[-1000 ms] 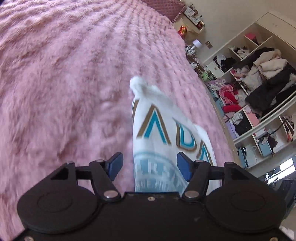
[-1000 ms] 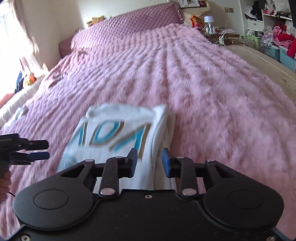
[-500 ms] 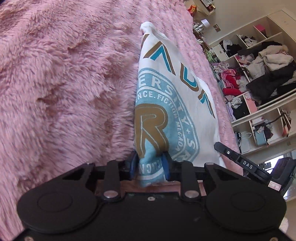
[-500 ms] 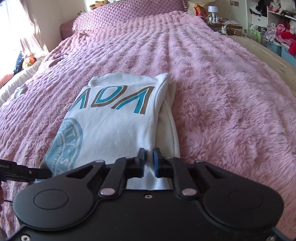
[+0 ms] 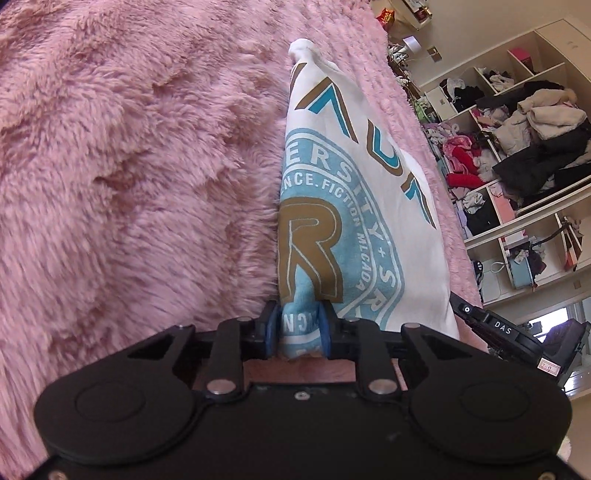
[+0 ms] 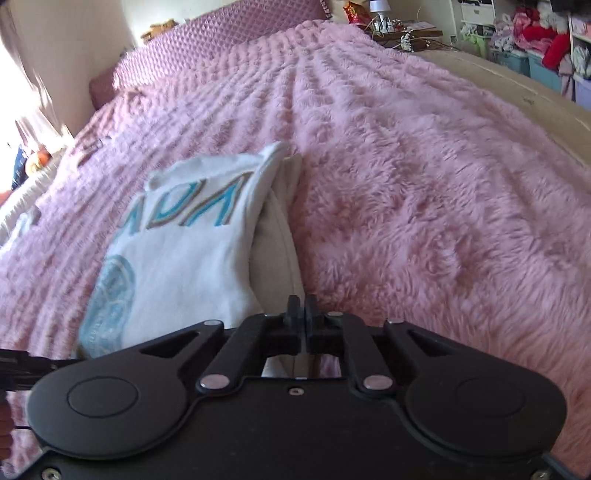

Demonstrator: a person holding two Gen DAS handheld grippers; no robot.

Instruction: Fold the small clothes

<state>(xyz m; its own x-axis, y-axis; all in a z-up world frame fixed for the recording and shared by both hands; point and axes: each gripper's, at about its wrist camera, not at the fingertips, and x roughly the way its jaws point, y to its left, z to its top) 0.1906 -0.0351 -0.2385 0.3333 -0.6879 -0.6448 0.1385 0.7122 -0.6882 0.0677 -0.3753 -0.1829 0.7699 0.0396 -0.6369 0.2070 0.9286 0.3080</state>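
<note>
A white T-shirt (image 5: 351, 177) with a blue and brown print lies folded lengthways on the pink fluffy blanket (image 5: 129, 166). My left gripper (image 5: 299, 328) has the shirt's near left corner bunched between its blue pads (image 5: 271, 328), and its jaws are closing on it. My right gripper (image 6: 303, 314) is shut on the near right edge of the T-shirt (image 6: 192, 258), whose side is raised so the beige underlayer shows. The right gripper's body (image 5: 495, 328) shows at the left view's right side. The left gripper's tip (image 6: 22, 365) shows at the right view's left edge.
The pink blanket (image 6: 406, 166) covers the whole bed, with a quilted purple pillow (image 6: 229, 40) at its head. The beige bed edge (image 6: 498, 85) runs along the right. Open shelves (image 5: 517, 129) stuffed with clothes stand beyond it, and a cluttered nightstand (image 6: 402, 33) is near the head.
Both grippers came down to the shirt's near edge and shut on it, left on the corner, right on the side. The shirt's right side has since lifted off the blanket.
</note>
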